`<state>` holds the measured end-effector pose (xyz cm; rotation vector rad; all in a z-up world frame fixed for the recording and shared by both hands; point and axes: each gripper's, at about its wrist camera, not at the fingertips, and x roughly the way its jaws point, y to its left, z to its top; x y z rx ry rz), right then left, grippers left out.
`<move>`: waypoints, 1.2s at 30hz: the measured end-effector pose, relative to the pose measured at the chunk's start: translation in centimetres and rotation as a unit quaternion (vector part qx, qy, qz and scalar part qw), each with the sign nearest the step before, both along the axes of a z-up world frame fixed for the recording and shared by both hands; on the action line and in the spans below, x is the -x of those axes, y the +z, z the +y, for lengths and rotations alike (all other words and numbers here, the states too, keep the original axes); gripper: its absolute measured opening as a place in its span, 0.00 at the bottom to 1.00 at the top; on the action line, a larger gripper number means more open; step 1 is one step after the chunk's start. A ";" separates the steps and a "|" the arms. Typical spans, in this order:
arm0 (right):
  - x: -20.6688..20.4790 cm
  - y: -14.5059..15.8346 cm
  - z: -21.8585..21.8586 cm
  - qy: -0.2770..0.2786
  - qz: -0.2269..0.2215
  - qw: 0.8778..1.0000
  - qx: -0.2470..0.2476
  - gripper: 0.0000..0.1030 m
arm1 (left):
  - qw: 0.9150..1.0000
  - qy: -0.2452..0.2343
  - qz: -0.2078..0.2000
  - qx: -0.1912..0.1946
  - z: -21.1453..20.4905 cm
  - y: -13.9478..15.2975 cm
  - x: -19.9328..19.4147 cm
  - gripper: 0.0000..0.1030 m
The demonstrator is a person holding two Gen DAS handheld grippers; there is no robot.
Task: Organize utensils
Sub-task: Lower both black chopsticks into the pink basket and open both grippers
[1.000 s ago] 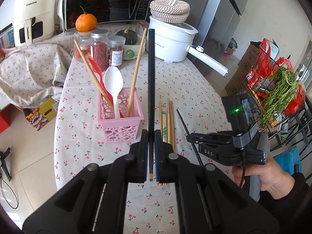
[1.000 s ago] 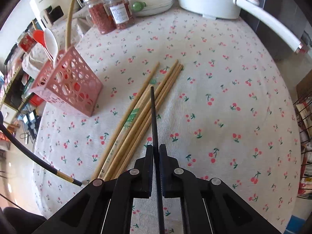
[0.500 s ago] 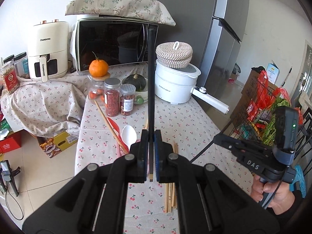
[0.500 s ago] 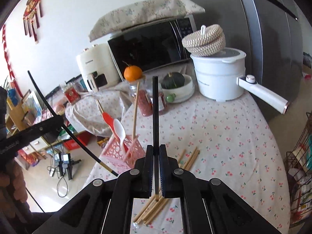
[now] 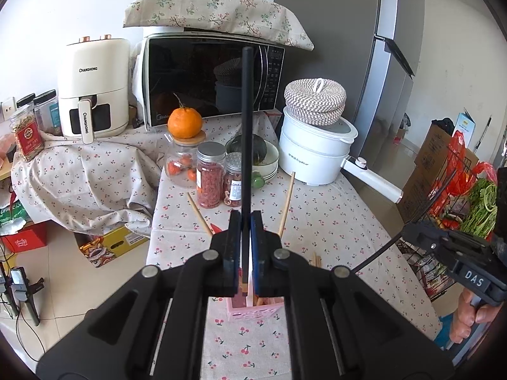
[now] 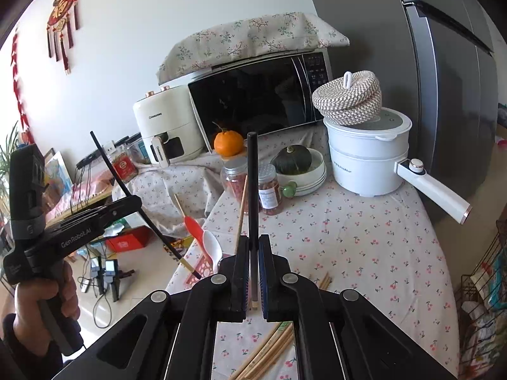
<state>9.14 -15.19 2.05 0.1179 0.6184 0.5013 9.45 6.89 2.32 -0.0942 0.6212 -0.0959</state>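
Note:
My left gripper (image 5: 244,221) is shut on a black chopstick (image 5: 246,120) that stands upright above the pink utensil basket (image 5: 253,310). My right gripper (image 6: 252,247) is shut on a second black chopstick (image 6: 252,183), also upright. The basket (image 6: 204,269) holds a white spoon (image 6: 211,247), a red utensil (image 6: 193,226) and wooden chopsticks (image 6: 241,215). Several wooden chopsticks (image 6: 269,351) lie on the cherry-print tablecloth (image 6: 364,253) under my right gripper. The left gripper with its chopstick shows at the left of the right wrist view (image 6: 126,202).
At the back of the table stand spice jars (image 5: 209,183), an orange (image 5: 184,123), a bowl with a squash (image 6: 294,161) and a white pot (image 5: 313,155) with a long handle. Microwave (image 5: 209,82) and air fryer (image 5: 95,88) behind. A wire rack (image 5: 459,196) stands right.
Both grippers have risen and tilted up from looking down at the table, each lifting its black chopstick upright. The left one now hovers over the pink basket.

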 end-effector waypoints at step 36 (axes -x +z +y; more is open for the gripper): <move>-4.7 -3.3 4.6 0.026 0.059 0.997 -0.049 0.27 | 0.992 -0.005 0.108 0.058 0.0 -8.5 4.9 0.90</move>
